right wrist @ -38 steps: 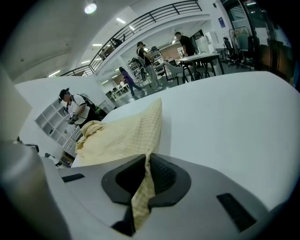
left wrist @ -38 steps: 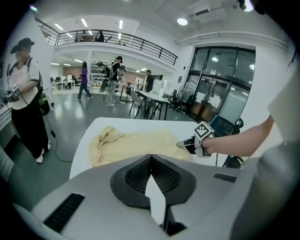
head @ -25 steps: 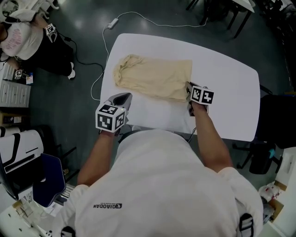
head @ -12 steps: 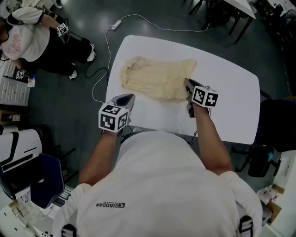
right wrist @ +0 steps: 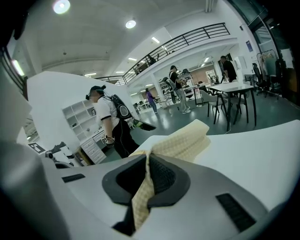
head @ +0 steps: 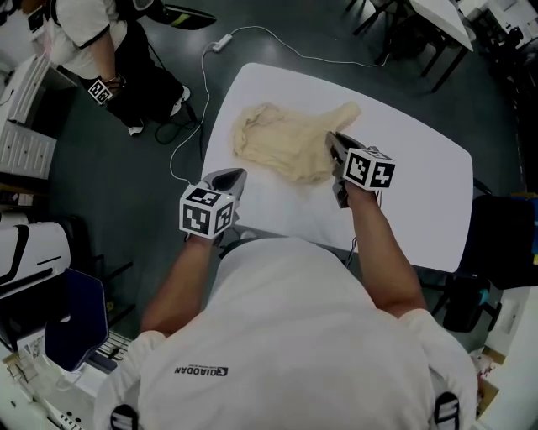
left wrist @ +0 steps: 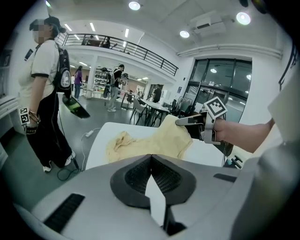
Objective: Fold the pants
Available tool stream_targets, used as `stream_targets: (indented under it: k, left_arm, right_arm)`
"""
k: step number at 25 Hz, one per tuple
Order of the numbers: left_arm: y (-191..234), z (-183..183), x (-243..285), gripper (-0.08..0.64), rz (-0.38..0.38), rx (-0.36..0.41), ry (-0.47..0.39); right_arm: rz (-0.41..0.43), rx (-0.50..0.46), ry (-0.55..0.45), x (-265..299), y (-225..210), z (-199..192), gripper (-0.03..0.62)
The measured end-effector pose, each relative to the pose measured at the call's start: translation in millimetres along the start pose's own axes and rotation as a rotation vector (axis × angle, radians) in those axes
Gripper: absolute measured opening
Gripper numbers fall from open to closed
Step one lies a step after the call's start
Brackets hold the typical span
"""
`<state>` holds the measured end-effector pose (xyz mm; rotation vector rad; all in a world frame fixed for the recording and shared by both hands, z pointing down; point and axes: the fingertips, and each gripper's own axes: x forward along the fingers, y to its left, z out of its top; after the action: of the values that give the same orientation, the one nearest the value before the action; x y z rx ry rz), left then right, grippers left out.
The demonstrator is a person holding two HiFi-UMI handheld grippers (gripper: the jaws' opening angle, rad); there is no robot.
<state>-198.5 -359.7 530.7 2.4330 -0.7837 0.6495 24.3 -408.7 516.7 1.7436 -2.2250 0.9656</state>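
Cream pants (head: pixel 282 144) lie bunched on the far left half of the white table (head: pixel 420 168). My right gripper (head: pixel 333 144) is shut on their right edge and holds it lifted off the table. In the right gripper view the cloth (right wrist: pixel 180 140) runs out from between the shut jaws of my right gripper (right wrist: pixel 147 159). My left gripper (head: pixel 229 178) hovers at the table's near left edge, apart from the pants, shut with nothing in it. The left gripper view shows the left gripper (left wrist: pixel 151 157), the pants (left wrist: pixel 150 143) beyond it and the right gripper (left wrist: pixel 186 122) holding their raised edge.
A person (head: pixel 109 42) stands on the floor left of the table. A white cable (head: pixel 197 101) with a power block trails past the table's far left corner. Chairs and another table (head: pixel 437 17) stand beyond the far right, a dark chair (head: pixel 504 227) at the right.
My right gripper has risen and moved left with the pants' right edge, so the flat cloth has bunched. My left gripper drifted a little. The person at the left has stood up.
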Motion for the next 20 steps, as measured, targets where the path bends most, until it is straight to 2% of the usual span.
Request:
stream_targets:
  k: [11,20]
  left_arm:
    - [34.1,-7.7,-26.3,0.028,0.033,-0.040,-0.029]
    - [81.2,-19.6,-56.3,0.028,0.106,-0.113,-0.060]
  right_arm:
    - [0.060,-0.079,0.027,48.2,63.8,13.1,0.035]
    - [0.107,-0.150,0.097,106.6,117.7,3.9,0.035]
